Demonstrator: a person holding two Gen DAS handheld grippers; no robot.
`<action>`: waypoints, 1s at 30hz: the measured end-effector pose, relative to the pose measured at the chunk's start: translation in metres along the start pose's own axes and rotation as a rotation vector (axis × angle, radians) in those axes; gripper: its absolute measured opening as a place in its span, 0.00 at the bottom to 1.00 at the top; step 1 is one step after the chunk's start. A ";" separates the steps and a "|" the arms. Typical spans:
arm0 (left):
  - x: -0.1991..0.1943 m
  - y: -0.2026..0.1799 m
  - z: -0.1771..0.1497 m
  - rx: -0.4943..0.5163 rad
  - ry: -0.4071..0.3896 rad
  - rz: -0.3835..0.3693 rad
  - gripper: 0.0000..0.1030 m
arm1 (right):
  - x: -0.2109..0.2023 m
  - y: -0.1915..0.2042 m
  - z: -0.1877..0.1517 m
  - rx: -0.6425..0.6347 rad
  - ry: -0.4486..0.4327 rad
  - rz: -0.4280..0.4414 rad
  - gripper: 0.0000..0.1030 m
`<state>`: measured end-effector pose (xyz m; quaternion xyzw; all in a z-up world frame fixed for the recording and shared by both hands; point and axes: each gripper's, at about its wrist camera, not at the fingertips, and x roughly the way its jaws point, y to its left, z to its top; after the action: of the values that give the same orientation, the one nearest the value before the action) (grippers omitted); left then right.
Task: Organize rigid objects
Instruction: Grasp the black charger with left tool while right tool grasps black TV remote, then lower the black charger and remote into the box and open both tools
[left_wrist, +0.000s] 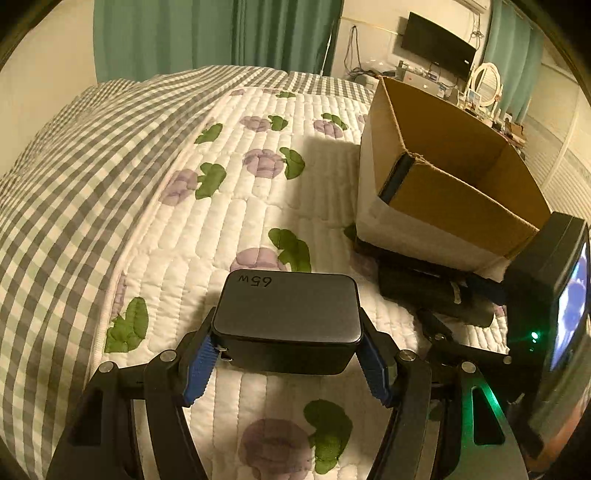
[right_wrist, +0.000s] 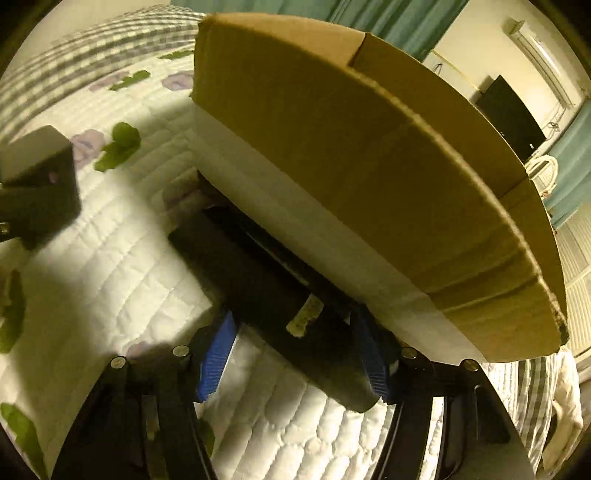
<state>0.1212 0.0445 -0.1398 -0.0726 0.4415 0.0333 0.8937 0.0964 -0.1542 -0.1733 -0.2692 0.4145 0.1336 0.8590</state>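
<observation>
A: What is your left gripper (left_wrist: 287, 356) holding?

B: You have its blue pads (left_wrist: 199, 369) closed on the sides of a dark charger block (left_wrist: 288, 317) marked 65W, held just above the floral quilt (left_wrist: 229, 206). The same block shows blurred at the left edge of the right wrist view.

A: And your right gripper (right_wrist: 293, 356)?

B: Your two fingers sit either side of a long black object (right_wrist: 273, 295) with a pale label, lying on the quilt right against the base of the cardboard box (right_wrist: 369, 155). The pads look pressed to it, so you seem to be gripping it. What the object is, I cannot tell.

A: Where is the box from your left side?

B: It stands open-topped on the quilt, ahead and to the right of the charger, with the black object along its near side. A gray checked blanket (left_wrist: 74, 177) lies to the left.
</observation>
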 end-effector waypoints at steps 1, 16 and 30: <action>0.000 0.000 0.000 -0.002 -0.001 -0.001 0.67 | 0.001 0.000 0.000 0.013 -0.002 -0.004 0.59; -0.041 -0.017 0.007 0.037 -0.057 -0.035 0.67 | -0.074 -0.035 -0.013 0.220 -0.019 0.192 0.22; -0.110 -0.047 0.035 0.116 -0.189 -0.081 0.67 | -0.197 -0.112 0.036 0.362 -0.179 0.294 0.18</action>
<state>0.0873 0.0037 -0.0269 -0.0350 0.3533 -0.0215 0.9346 0.0482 -0.2262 0.0390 -0.0348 0.3885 0.2041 0.8979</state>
